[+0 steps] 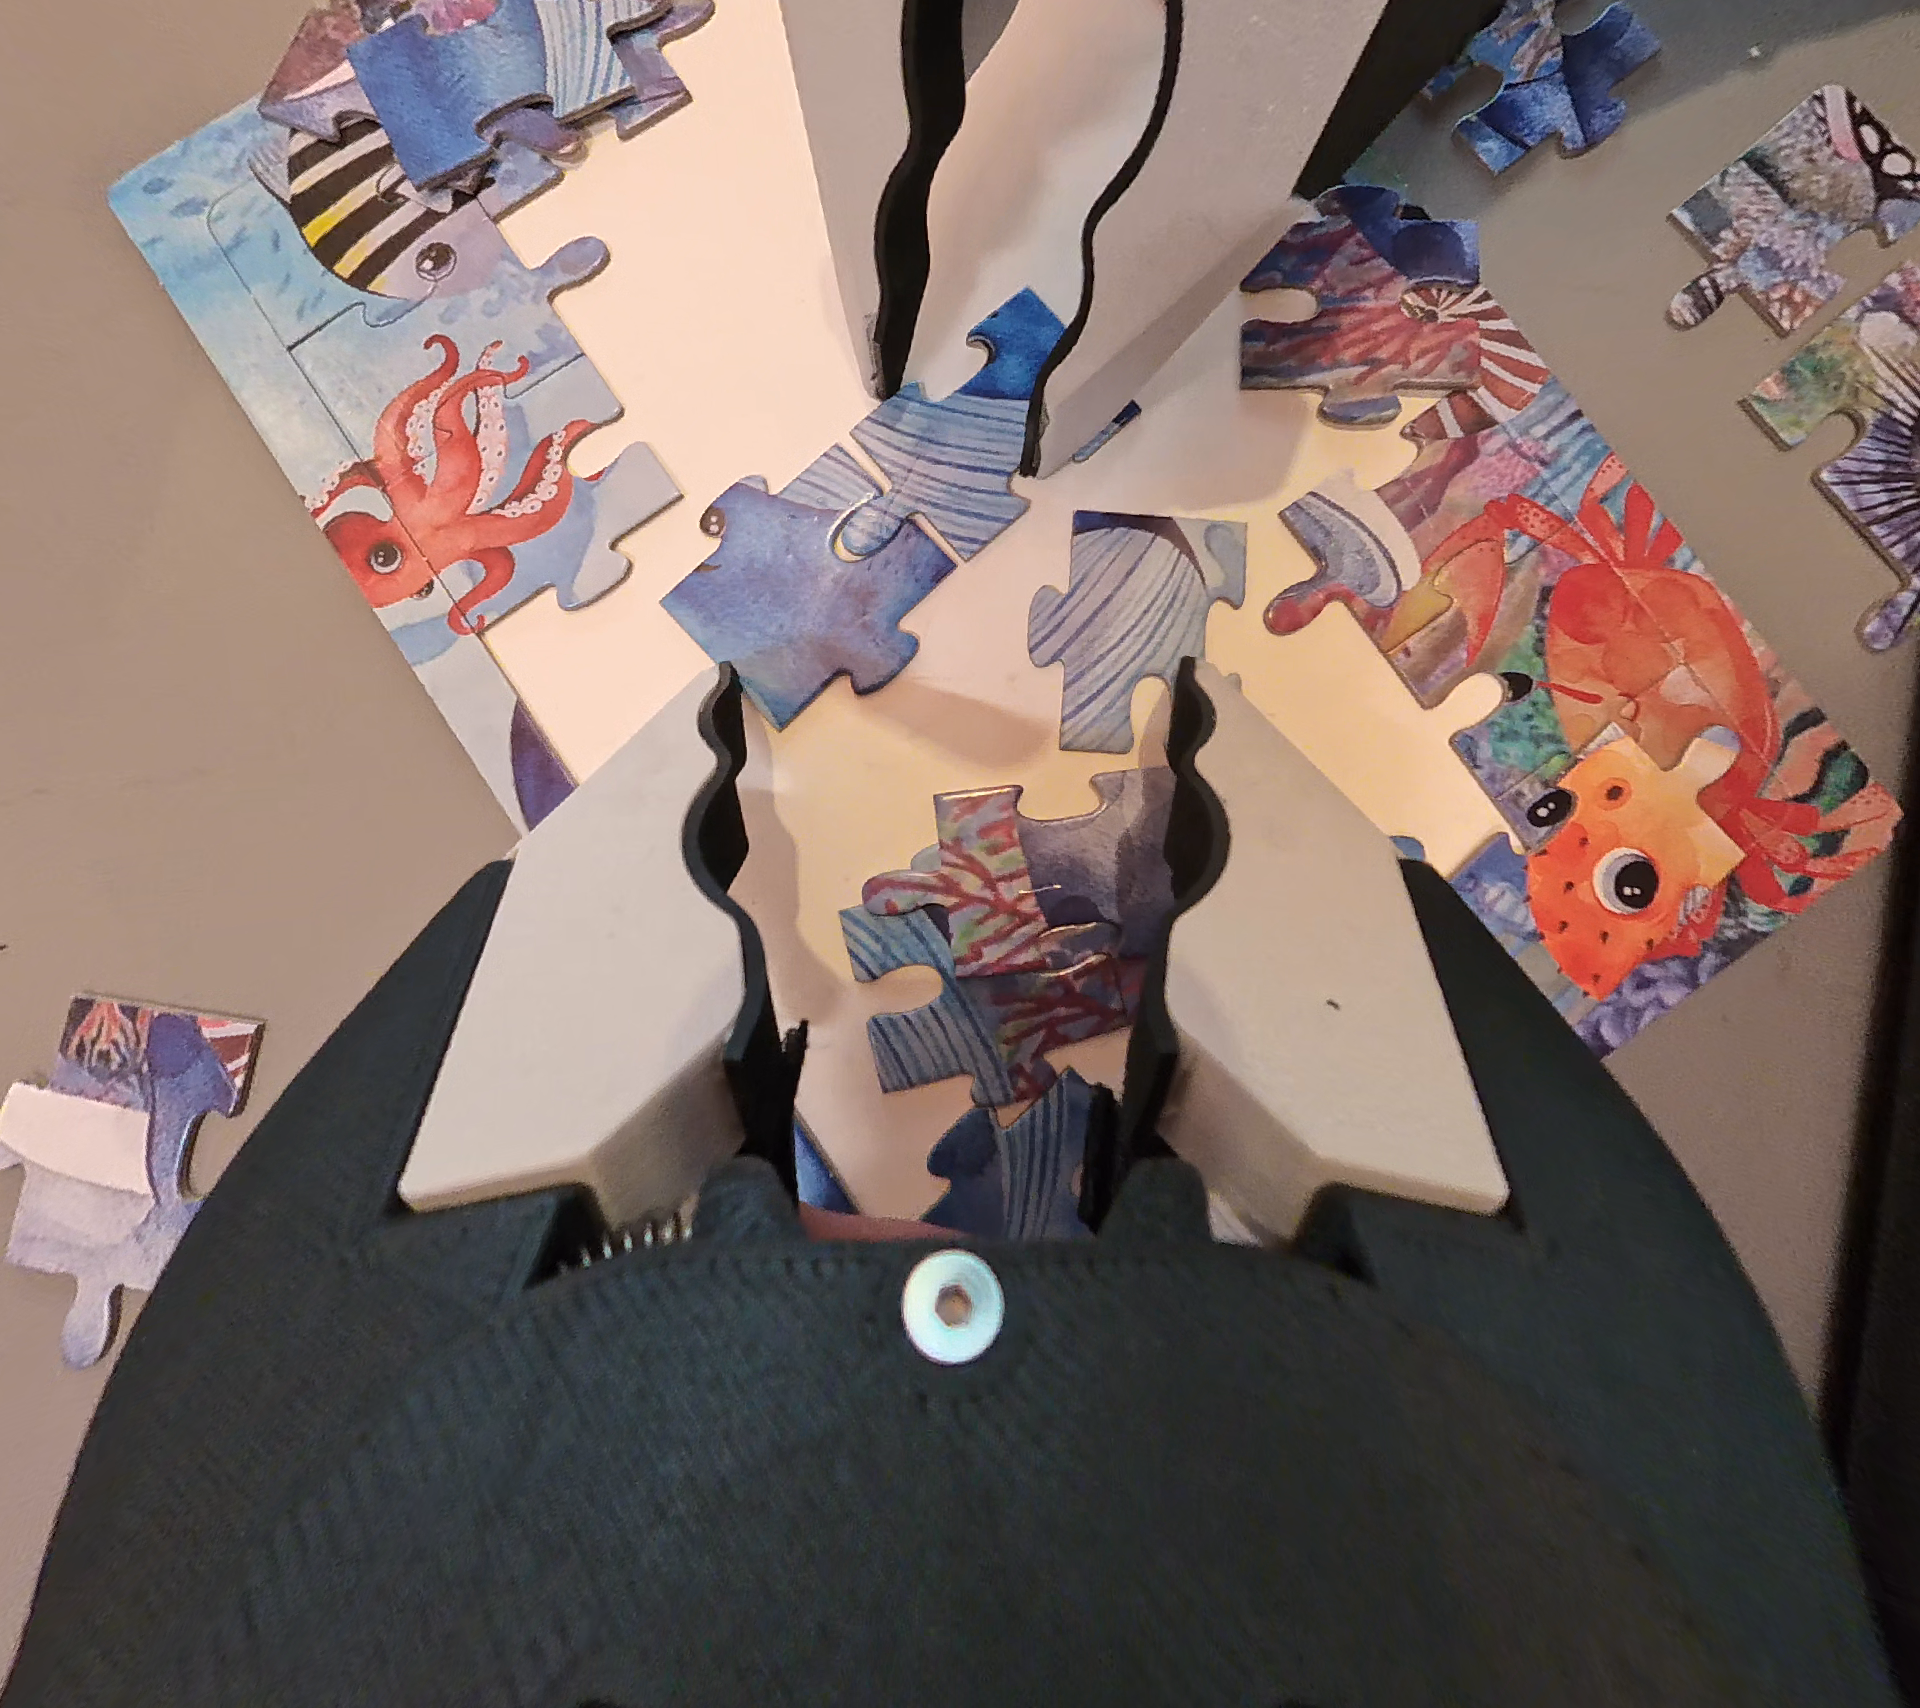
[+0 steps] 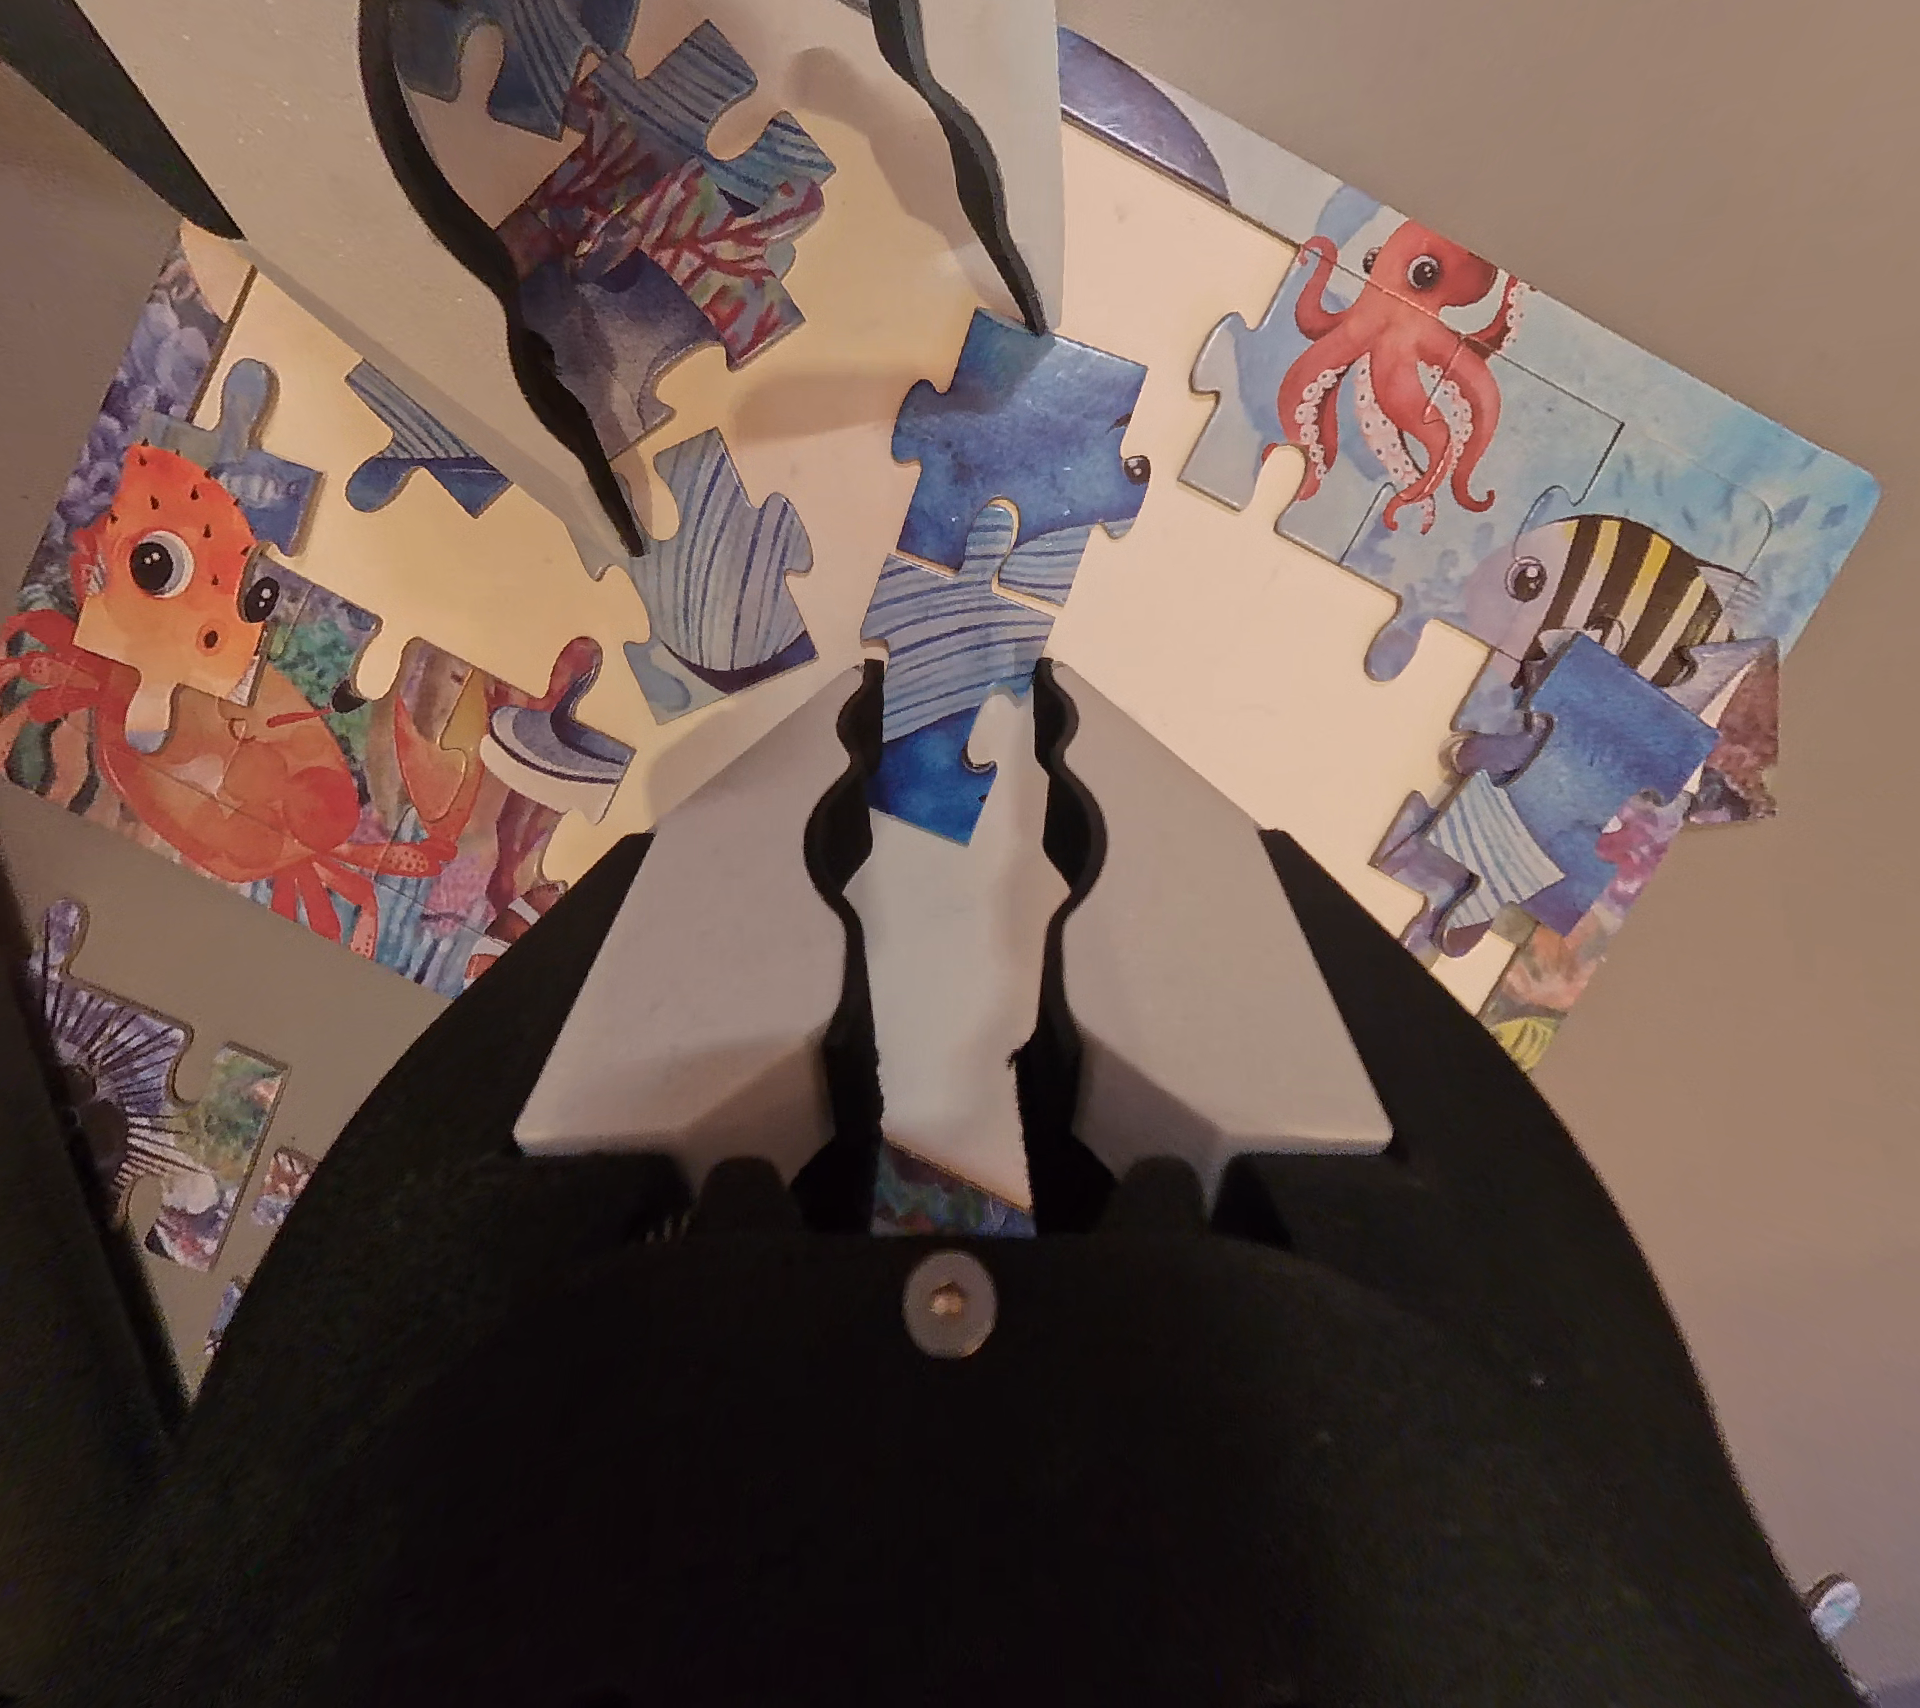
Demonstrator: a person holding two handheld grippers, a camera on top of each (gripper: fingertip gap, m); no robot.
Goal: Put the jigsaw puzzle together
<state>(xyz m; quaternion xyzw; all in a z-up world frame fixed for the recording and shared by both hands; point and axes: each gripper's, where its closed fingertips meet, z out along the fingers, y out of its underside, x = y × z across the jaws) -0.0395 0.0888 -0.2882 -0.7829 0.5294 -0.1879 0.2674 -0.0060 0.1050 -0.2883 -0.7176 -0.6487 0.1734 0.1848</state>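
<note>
The puzzle board (image 1: 727,204) lies on a grey table, with an octopus section (image 1: 447,495) filled at one end and a crab and pufferfish section (image 1: 1621,640) at the other. My right gripper (image 2: 956,671) points down at a blue striped piece (image 2: 956,619), with a finger against each of its sides. That piece is joined to a whale-face piece (image 2: 1018,453). In the left wrist view the right gripper (image 1: 964,422) comes in from the top. My left gripper (image 1: 956,671) is open and empty over joined coral pieces (image 1: 987,931). It also shows in the right wrist view (image 2: 831,432).
A loose striped piece (image 1: 1132,609) lies on the board beside the whale pieces. A pile of pieces (image 1: 468,79) sits on the board's far corner. Loose pieces lie on the table at the right (image 1: 1787,204), upper right (image 1: 1538,89) and lower left (image 1: 135,1139). My hands' fingertips stand some 5 centimeters from each other. The octopus section (image 1: 447,495) is about 6 centimeters from my left fingertips. My right wrist view (image 2: 1392,356) looks at it from another angle.
</note>
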